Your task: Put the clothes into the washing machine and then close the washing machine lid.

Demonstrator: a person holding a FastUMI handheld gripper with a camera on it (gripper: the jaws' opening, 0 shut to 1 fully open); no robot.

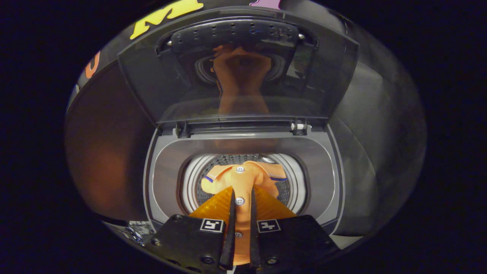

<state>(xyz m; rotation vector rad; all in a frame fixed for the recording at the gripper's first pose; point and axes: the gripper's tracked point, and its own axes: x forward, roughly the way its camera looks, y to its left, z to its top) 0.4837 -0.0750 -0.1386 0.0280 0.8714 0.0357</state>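
My gripper point(242, 192) is shut on an orange shirt point(243, 177), both fingers pinching its buttoned front strip. The shirt has white buttons and a collar with a dark stripe. It hangs over the round drum opening point(296, 182) of the top-loading washing machine point(327, 160), collar end beyond the fingertips and partly down in the drum. The dark see-through lid point(236, 68) stands upright behind the opening, and the shirt's orange reflection shows in it.
The grey rim of the washer's top surrounds the drum on all sides. Lid hinges point(298, 127) sit at the back of the opening. The booth's dark cloth wall rises behind and beside the machine.
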